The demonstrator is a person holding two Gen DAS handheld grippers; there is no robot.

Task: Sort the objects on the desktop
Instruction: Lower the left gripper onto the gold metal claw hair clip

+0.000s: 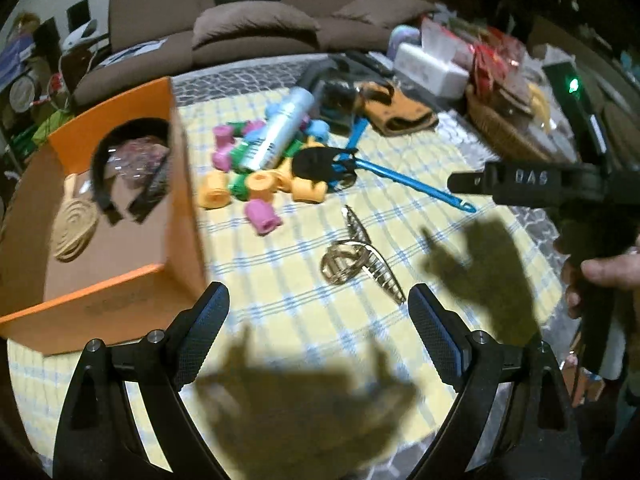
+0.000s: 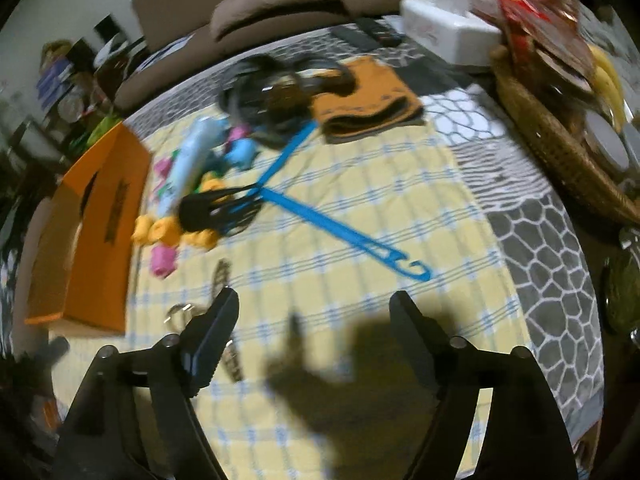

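Left claw (image 1: 318, 304), nearest the lens, stands with its jaws wide apart and nothing between them, above the yellow checked cloth (image 1: 400, 224) that covers the worktop. Right claw (image 2: 314, 312) is likewise spread and empty over the same cloth; in the left wrist view it enters from the right edge, carried by a hand (image 1: 608, 270). Just beyond the left claw lies a metal hair claw clip (image 1: 360, 260), flat on the cloth. To the left stands an open orange box (image 1: 184, 208) holding a black headband (image 1: 100, 168), a pale wooden brush (image 1: 76, 228) and a pinkish crinkled item. Farther on, a heap of coloured foam rollers (image 1: 260, 184) surrounds a silver spray can (image 1: 280, 130) lying tilted across them. A blue hanger (image 1: 396, 178) lies beside the heap with a dark mesh piece at its near end. Beyond sit a folded orange cloth (image 1: 404, 112), a white tissue box (image 1: 432, 66) and a brown sofa (image 1: 248, 12).
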